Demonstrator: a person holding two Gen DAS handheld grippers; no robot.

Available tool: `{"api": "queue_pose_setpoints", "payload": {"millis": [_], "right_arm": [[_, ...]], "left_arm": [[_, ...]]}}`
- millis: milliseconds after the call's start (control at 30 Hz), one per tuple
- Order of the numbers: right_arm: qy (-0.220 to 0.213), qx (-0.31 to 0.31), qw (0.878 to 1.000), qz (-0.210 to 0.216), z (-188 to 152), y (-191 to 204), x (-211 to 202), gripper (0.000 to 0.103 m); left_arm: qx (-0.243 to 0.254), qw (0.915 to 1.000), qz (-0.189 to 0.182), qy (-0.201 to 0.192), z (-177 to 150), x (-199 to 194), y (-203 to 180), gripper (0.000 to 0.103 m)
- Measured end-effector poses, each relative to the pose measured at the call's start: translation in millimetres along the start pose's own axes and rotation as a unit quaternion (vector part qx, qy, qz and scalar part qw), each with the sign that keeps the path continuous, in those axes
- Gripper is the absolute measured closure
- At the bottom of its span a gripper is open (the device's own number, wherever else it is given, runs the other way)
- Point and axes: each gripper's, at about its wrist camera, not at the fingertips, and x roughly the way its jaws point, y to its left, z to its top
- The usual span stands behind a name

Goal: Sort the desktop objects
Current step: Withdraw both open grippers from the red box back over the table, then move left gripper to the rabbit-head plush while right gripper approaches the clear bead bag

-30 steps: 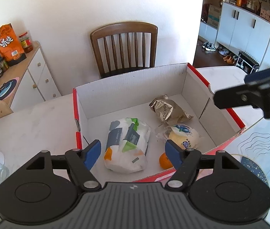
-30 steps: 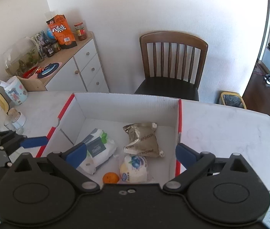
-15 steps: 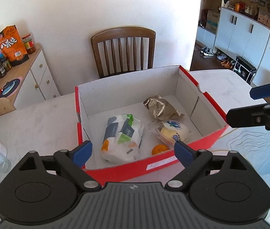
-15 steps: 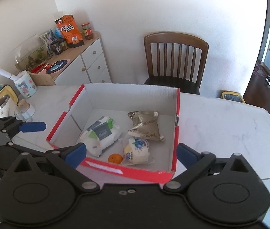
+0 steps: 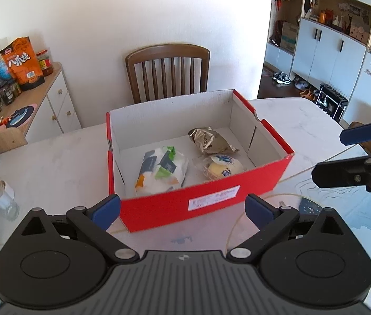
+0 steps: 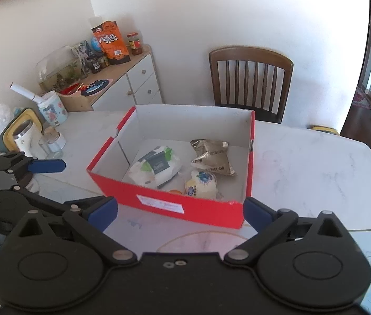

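- Both tongs have drawn back from the red box (image 5: 203,197), which a second ago filled the lower view and now stands clear in front of them.
- Left tongs (image 5: 182,208) hover low at 6 o'clock, blue pads wide apart, holding nothing.
- Right tongs (image 6: 181,211) hover likewise, spread wide and empty; in the left view they reach in at 3 o'clock.
- Cardboard box, red outside and white inside, open on top, rests on the pale marbled worktop (image 5: 54,162).
- Inside it: a soft white wipes pack (image 5: 161,170) at 9 o'clock, a crinkled gold foil packet (image 5: 209,141) at 1 o'clock, a clear-wrapped yellow bun (image 5: 222,168) at 4 o'clock, and an orange (image 6: 174,191) barely showing behind the near wall.
- Bare worktop lies on both sides of the box; a wooden chair (image 5: 168,71) stands at 12 o'clock.
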Motion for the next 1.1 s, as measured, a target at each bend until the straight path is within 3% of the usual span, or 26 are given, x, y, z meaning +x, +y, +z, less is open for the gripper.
{"api": "queue_pose_setpoints", "payload": {"millis": [667, 1100], "right_arm": [[-0.005, 0.044, 0.999, -0.004, -62.1, 5.4, -30.3, 0.001], [0.028, 0.049, 0.998, -0.015, -106.6, 9.6, -23.4, 0.001]], "left_arm": [[-0.005, 0.9993, -0.034, 0.014, -59.9, -37.6, -12.6, 0.002], [0.011, 0.9980, -0.051, 0.037, -115.4, -42.9, -26.1, 0.001]]}}
